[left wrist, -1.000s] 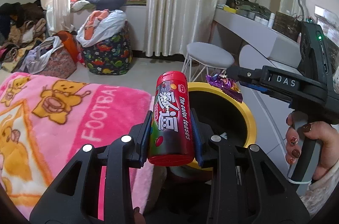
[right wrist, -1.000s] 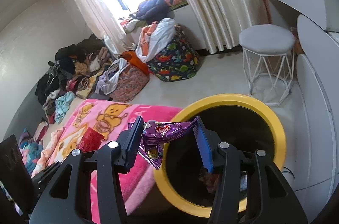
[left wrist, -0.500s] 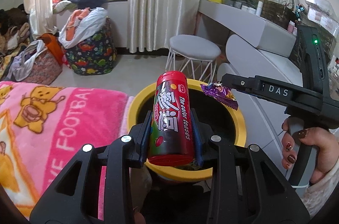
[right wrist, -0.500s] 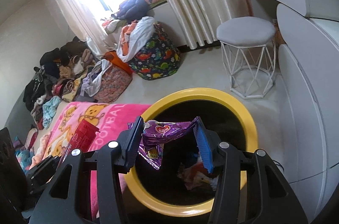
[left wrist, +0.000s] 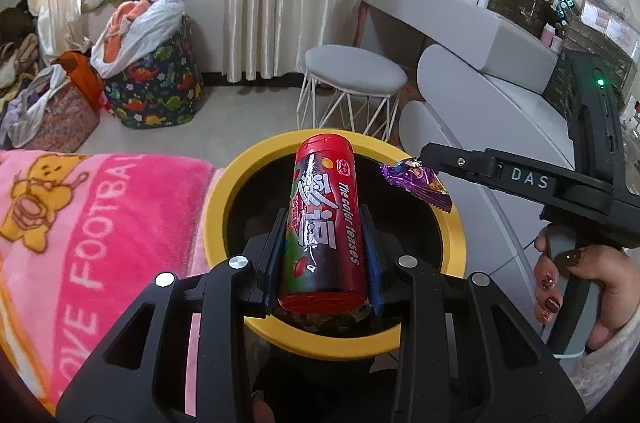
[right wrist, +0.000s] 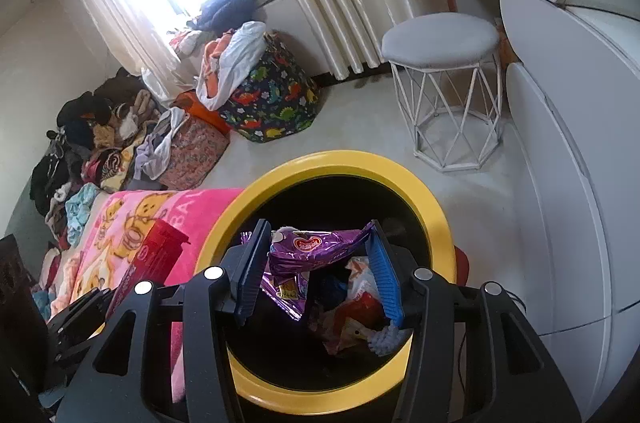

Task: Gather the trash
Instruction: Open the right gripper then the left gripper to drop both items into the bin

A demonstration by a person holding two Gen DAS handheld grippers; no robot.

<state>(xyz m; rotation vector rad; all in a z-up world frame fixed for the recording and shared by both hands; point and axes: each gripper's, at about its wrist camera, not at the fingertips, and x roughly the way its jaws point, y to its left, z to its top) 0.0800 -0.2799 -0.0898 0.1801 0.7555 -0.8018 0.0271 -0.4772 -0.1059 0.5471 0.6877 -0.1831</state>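
The red candy canister (left wrist: 324, 223) is a cylinder with a red cap at each end, a dark label with white script and the printed words "The color teases". It is pinched on its 2 sides by the left gripper (left wrist: 325, 239), lying along the fingers with its far cap over the open mouth of the yellow-rimmed bin (left wrist: 214, 207). The purple foil wrapper (right wrist: 316, 251), crinkled and shiny with a small red heart logo, is clamped between the blue-padded fingers (right wrist: 382, 271) of the right gripper (right wrist: 316, 265), directly above the bin (right wrist: 424, 191).

The canister's underside and the bin floor beneath it are hidden in the left wrist view, where the bin's inside reads as plain black. In the right wrist view the canister (right wrist: 148, 263) shows only as a red shape cut off by the gripper body, over the pink blanket (right wrist: 128, 219).

Only the right wrist view looks into the bin, showing crumpled wrappers (right wrist: 356, 311) already lying inside (their print is too jumbled to read). Only the left wrist view shows the right gripper (left wrist: 424, 163) from the side, its tip holding the wrapper (left wrist: 416, 183) over the bin's far right rim, and the hand (left wrist: 580, 287) with dark painted nails on its handle. The pink blanket (left wrist: 80, 223) touches the bin's left side; a white stool (left wrist: 352, 79) stands beyond.
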